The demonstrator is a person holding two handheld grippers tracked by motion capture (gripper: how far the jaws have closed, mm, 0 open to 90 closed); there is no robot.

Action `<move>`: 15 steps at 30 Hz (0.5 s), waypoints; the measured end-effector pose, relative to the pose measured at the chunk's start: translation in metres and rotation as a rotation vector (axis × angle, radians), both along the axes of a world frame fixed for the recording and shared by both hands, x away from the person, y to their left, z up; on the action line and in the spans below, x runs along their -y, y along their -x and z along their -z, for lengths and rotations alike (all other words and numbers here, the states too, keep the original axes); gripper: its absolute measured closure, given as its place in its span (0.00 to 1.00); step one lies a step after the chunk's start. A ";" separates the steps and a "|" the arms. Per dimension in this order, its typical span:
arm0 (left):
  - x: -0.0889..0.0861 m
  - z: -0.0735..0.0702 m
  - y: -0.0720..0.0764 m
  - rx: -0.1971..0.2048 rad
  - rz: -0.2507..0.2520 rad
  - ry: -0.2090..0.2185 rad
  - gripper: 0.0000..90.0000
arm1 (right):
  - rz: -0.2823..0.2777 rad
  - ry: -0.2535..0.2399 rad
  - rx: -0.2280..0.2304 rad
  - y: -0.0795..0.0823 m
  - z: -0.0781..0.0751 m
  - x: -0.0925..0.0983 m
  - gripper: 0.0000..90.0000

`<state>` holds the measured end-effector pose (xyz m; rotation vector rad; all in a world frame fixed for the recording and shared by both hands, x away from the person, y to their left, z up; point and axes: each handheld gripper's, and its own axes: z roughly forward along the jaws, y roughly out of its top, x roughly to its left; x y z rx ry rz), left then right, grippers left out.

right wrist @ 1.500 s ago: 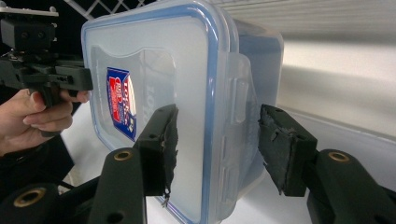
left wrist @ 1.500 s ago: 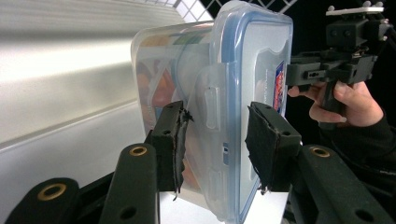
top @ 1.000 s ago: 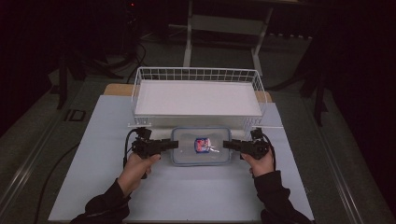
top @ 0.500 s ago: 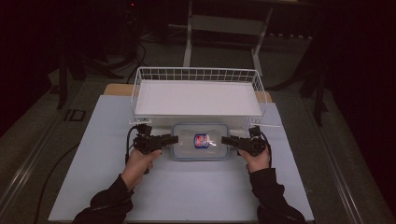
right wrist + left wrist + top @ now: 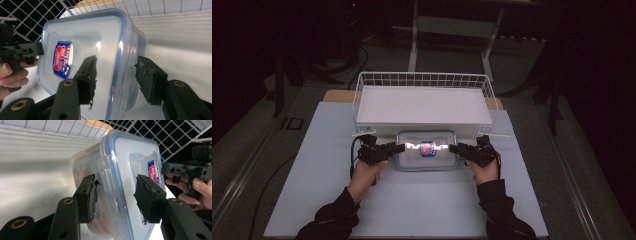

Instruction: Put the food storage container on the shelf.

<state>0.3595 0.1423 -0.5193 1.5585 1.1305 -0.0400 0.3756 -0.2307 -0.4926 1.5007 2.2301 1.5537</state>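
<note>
Both hand-held grippers, the left (image 5: 398, 147) and the right (image 5: 453, 147), are closing in from a second ago and now bracketing, jaws open, the end latches of the clear rectangular blue-sealed plastic container (image 5: 426, 151) lying on the pale tabletop (image 5: 412, 200) beside the white wire basket (image 5: 422, 80), probably readying a two-handed lift.

I see a white wire basket (image 5: 422, 75) on the table, with a white board (image 5: 422, 105) lying flat inside it. A pale sheet (image 5: 412, 200) spreads under the basket and out in front of it. Bare wood (image 5: 337, 95) peeks out at the basket's rear corners. Behind the basket stands a grey metal stand (image 5: 457, 25). Left of the basket, a cable (image 5: 267, 185) trails on the floor.
</note>
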 end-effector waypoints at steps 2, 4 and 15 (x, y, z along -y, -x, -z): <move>0.001 0.000 0.000 0.013 -0.017 -0.005 0.56 | 0.013 0.020 0.020 0.001 -0.001 -0.002 0.53; 0.001 -0.001 -0.001 0.024 -0.044 -0.032 0.54 | 0.036 0.017 0.024 0.000 0.001 -0.002 0.52; 0.008 -0.001 -0.004 0.068 -0.129 -0.072 0.49 | 0.119 0.015 0.025 -0.003 0.002 -0.007 0.47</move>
